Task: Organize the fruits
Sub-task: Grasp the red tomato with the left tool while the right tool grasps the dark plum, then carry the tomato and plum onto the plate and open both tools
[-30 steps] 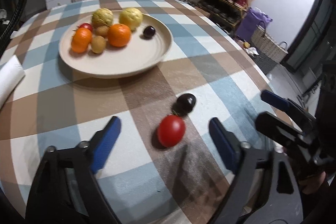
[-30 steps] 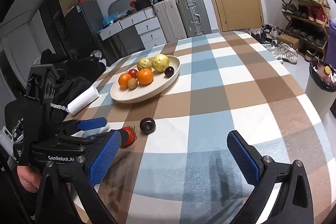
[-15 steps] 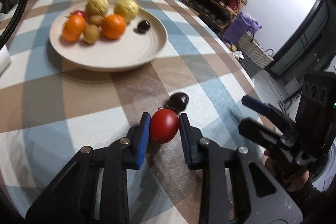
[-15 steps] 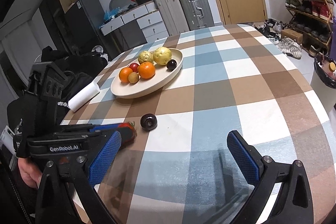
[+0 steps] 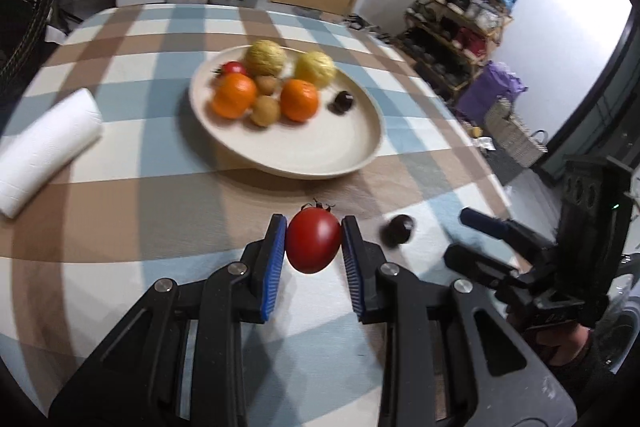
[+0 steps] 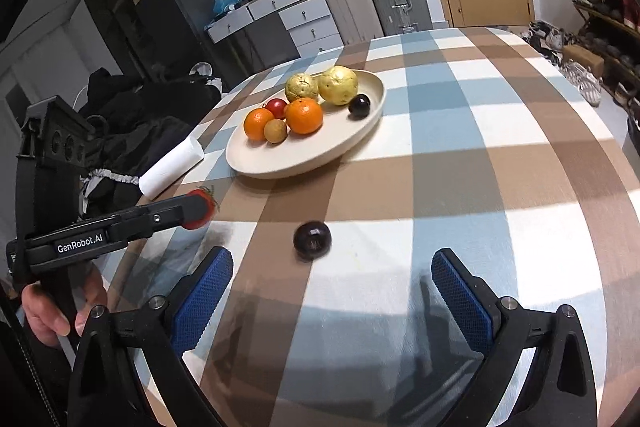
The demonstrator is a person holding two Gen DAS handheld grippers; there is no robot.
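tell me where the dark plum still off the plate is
The loose dark plum lies on the checked tablecloth, ahead of the open right tool in its view, nearer than the plate.

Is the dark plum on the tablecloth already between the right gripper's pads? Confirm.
No: the dark plum lies on the tablecloth ahead of the open right gripper, clear of both pads.

Two tomatoes (image 5: 313, 245), two oranges (image 5: 234, 95), one plate (image 5: 320, 163)

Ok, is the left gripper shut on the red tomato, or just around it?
Shut on it. The left gripper has both blue pads pressed against the red tomato, with no gap visible on either side.
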